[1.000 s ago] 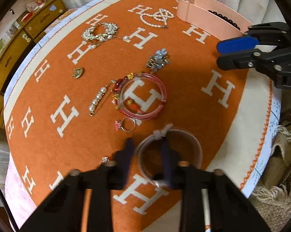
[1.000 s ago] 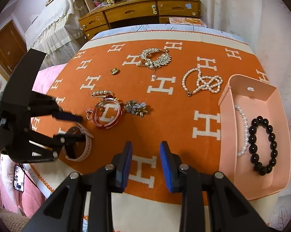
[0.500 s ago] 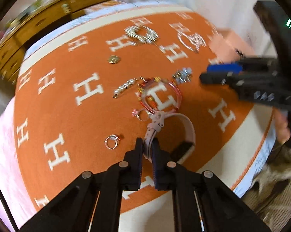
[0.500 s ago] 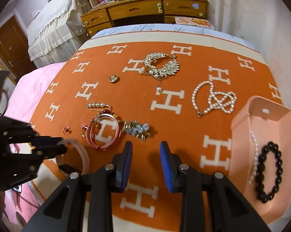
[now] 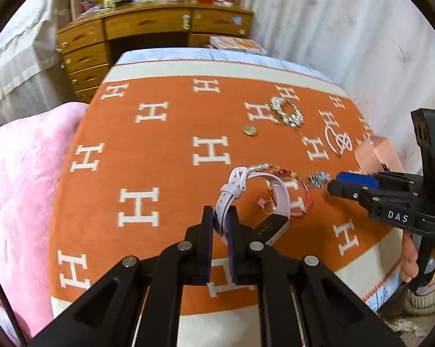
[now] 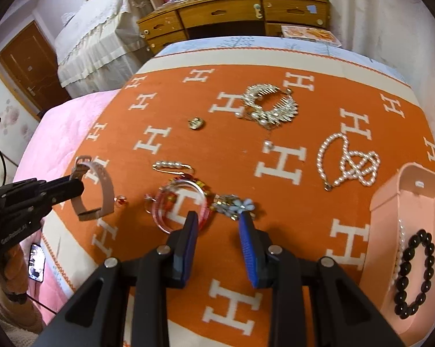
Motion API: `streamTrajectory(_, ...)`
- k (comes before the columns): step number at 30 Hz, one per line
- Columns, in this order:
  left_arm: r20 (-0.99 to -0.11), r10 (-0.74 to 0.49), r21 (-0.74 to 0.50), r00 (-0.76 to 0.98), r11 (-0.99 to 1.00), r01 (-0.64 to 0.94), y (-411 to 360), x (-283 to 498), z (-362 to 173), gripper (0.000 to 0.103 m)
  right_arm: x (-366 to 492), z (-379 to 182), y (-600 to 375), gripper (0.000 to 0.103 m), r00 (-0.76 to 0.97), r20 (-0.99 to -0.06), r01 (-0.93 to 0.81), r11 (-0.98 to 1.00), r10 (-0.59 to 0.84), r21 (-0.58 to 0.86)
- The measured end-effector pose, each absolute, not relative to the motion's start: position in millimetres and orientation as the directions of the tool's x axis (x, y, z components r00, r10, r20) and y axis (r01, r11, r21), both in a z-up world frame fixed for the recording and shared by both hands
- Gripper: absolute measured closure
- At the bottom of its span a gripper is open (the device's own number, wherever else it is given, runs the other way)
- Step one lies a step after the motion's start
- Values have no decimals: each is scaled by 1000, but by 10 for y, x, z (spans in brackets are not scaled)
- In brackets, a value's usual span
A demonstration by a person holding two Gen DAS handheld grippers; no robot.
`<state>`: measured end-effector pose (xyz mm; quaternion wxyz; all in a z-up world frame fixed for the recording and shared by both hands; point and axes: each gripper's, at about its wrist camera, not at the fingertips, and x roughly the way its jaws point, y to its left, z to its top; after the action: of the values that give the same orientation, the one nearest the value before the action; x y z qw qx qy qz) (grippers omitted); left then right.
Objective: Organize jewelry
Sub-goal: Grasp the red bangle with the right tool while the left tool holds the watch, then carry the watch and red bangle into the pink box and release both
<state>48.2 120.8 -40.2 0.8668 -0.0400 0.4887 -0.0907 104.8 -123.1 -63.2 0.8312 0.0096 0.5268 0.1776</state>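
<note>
My left gripper (image 5: 220, 225) is shut on the strap of a pale pink watch (image 5: 278, 199), which hangs clear of the orange blanket (image 5: 165, 173). From the right wrist the watch (image 6: 107, 190) shows at the left, in the left gripper (image 6: 75, 186). My right gripper (image 6: 218, 228) is open and holds nothing, hovering just in front of a pink bangle (image 6: 179, 205) and a blue flower brooch (image 6: 234, 205). A pink box (image 6: 390, 202) at the right holds a black bead bracelet (image 6: 414, 271) and a pearl strand (image 6: 401, 248).
On the blanket lie a pearl necklace (image 6: 347, 164), a silver hair comb (image 6: 270, 107), a small gold piece (image 6: 196, 123), a pearl pin (image 6: 171, 166) and a small ring (image 6: 120, 201). Pink bedding (image 5: 20, 173) is left; a wooden dresser (image 6: 231, 14) stands behind.
The left gripper shut on the watch strap, lifted the watch off the blanket and rolled. The right gripper drifted left, away from the pink box.
</note>
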Motion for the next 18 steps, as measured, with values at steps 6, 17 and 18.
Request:
streamTrajectory(6,-838,-171,-150,518,985,83,1286,484,-421,96,1215,-571,-989,77,345,-884,-363,913,316,185)
streamTrajectory(17,-837,-213,-213,503,975,59,1421,468,-514,96,1643,-849,-689,81,156,-959,-392,906,237,160)
streamTrajectory(18,-837,-219,-219,501,974,60,1430,468,-521,96,1642,-869,-682,81,153,-964,-397,907,216,140)
